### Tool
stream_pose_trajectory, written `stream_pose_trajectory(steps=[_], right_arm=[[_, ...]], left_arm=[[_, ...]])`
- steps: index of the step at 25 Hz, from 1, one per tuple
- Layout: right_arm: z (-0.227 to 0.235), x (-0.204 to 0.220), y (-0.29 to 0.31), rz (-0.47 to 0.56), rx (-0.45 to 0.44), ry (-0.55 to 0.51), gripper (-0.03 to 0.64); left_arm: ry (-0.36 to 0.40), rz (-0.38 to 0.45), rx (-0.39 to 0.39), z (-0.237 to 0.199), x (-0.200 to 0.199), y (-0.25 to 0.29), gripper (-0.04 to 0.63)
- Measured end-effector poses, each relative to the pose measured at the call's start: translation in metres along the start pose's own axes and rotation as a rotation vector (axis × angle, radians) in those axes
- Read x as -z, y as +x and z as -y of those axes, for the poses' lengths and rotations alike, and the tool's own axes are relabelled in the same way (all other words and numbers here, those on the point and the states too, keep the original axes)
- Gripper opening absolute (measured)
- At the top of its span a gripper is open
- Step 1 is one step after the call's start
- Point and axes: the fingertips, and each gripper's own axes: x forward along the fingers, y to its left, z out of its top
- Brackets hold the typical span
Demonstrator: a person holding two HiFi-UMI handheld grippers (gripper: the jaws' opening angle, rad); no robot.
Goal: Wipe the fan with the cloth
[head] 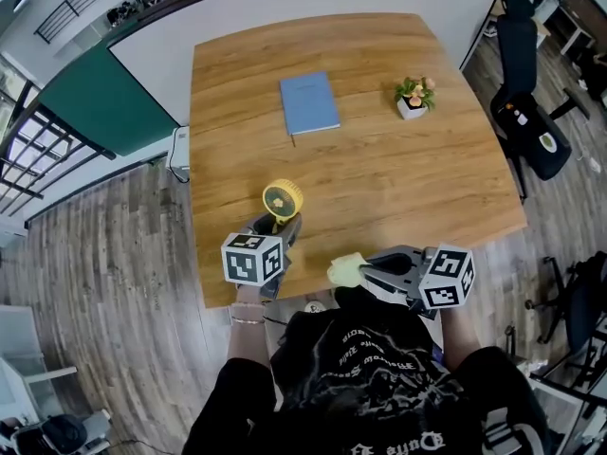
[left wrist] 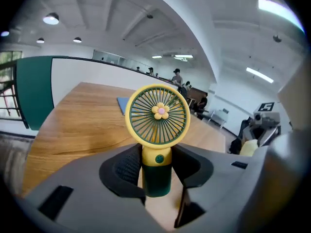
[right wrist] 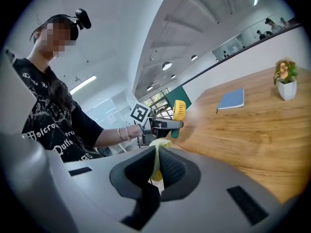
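Observation:
A small yellow fan with a dark green handle sits upright over the near left part of the wooden table. My left gripper is shut on the fan's handle. In the left gripper view the round grille with a flower centre rises above the jaws, which clamp the handle. My right gripper is at the table's front edge, shut on a pale yellow cloth. In the right gripper view the cloth is pinched as a thin fold and points toward the fan, a short way off.
A blue book lies at the table's far middle. A small potted plant stands at the far right. A dark office chair is beyond the right edge. The person's torso is close to the front edge.

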Motion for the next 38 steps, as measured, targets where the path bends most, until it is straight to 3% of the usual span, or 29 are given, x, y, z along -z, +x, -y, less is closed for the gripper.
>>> stream_pose_trajectory(steps=[4,8,18,23,31,34,36,38], right_arm=[[0.006,0.006,-0.011,0.030,0.058,0.022,0.025],[0.010,0.014,-0.016,0.050,0.085,0.054,0.025],[0.014,0.017,-0.019,0.115,0.065,0.133,0.026],[0.021,0.016,-0.023,0.146,0.056,0.167,0.026],[0.026,0.018,-0.019,0.139,0.054,0.185,0.028],[0.028,0.016,-0.018,0.143,0.062,0.177,0.028],[0.033,0.014,-0.018,0.154,0.090,0.171,0.028],[0.038,0.012,-0.017,0.165,0.127,0.163,0.028]], left_arm=[[0.166,-0.158,-0.095,-0.013,0.022,0.014,0.198],[0.327,-0.305,-0.143,-0.022,0.043,0.030,0.198],[0.466,-0.476,-0.127,-0.019,0.069,0.050,0.199],[0.445,-0.498,-0.110,-0.018,0.075,0.053,0.199],[0.418,-0.461,-0.108,-0.020,0.074,0.053,0.203],[0.402,-0.437,-0.144,-0.027,0.074,0.052,0.249],[0.368,-0.408,-0.150,-0.028,0.071,0.049,0.340],[0.330,-0.354,-0.153,-0.025,0.064,0.043,0.345]])
